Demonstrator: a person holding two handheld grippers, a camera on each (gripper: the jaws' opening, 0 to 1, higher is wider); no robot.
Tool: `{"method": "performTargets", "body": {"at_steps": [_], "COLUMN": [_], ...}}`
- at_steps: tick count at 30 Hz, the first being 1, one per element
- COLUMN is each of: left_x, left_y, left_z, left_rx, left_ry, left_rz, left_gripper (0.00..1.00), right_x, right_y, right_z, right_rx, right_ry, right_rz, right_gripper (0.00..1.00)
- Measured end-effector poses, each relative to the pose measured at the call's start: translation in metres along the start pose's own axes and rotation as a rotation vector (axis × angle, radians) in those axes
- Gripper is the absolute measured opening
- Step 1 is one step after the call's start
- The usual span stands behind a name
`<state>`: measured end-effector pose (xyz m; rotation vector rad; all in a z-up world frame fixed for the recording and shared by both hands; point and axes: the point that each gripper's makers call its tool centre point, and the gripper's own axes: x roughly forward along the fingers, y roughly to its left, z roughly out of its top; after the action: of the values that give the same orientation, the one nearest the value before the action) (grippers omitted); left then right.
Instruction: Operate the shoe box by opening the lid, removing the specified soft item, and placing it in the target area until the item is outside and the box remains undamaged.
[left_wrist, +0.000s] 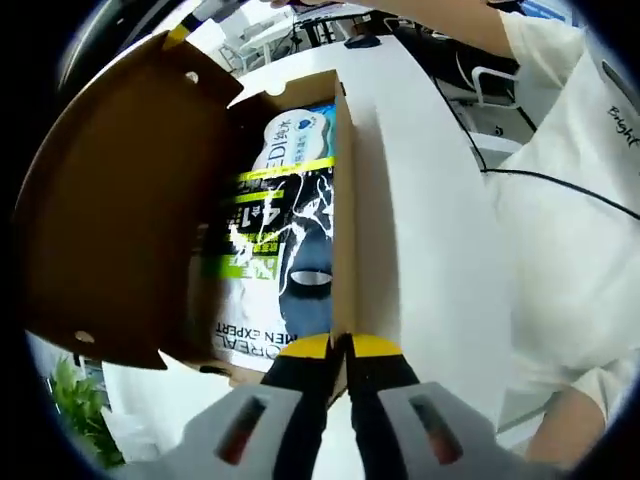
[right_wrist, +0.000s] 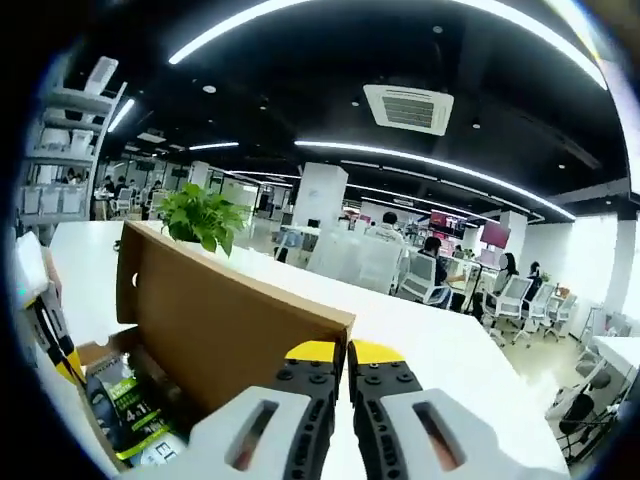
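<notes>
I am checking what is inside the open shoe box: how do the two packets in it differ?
The dark L'Oreal Men Expert packet has black, white and green print; the pale packet is white with blue. The dark one shows most of its front, while the pale one is half covered by it. Both lie inside the brown cardboard box.

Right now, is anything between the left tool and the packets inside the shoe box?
Yes. The left tool, jaws together, sits at the box's side wall, which stands between it and the packets. The lid is swung open, so nothing visible covers them from above.
</notes>
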<state>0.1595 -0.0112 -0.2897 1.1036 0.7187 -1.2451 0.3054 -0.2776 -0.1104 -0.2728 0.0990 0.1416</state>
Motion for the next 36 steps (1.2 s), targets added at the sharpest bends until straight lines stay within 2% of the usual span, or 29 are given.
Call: {"method": "performTargets", "body": {"at_steps": [2,4,10,16,22,25,28,33,35,36], "left_x": [0.0,0.0,0.0,0.0,0.001,0.001,0.001,0.001,0.001,0.001], "left_y": [0.0,0.0,0.0,0.001,0.0,0.0,0.0,-0.001,-0.001,-0.001], "left_z": [0.0,-0.001,-0.001,-0.002,-0.002,-0.002,-0.002,-0.001,-0.001,-0.002], "left_rx": [0.0,0.003,-0.004,0.001,-0.001,0.005,0.013,0.021,0.025,0.026], "left_ry": [0.003,0.009,-0.002,0.006,0.005,0.0,-0.002,0.004,0.0,-0.002], "left_rz": [0.0,0.005,0.012,0.017,0.02,0.017,0.02,0.022,0.029,0.029], "left_gripper": [0.05,0.05,0.05,0.05,0.05,0.05,0.05,0.05,0.05,0.05], "right_x": [0.004,0.01,0.018,0.027,0.038,0.035,0.034,0.041,0.046,0.052], "right_y": [-0.002,-0.005,-0.004,-0.007,-0.007,-0.007,-0.006,-0.006,-0.006,-0.009], "right_z": [0.0,-0.001,-0.001,-0.004,-0.006,-0.007,-0.006,-0.01,-0.013,-0.014], "right_rx": [-0.003,0.031,0.007,0.033,-0.015,0.022,-0.061,-0.028,-0.044,-0.117], "right_ry": [0.003,0.012,0.044,0.074,0.102,0.106,0.092,0.12,0.126,0.134], "right_rz": [-0.002,0.002,0.006,0.028,0.01,0.002,-0.02,-0.016,-0.007,-0.008], "right_gripper": [0.01,0.0,0.0,0.0,0.01,0.0,0.01,0.01,0.01,0.01]}}
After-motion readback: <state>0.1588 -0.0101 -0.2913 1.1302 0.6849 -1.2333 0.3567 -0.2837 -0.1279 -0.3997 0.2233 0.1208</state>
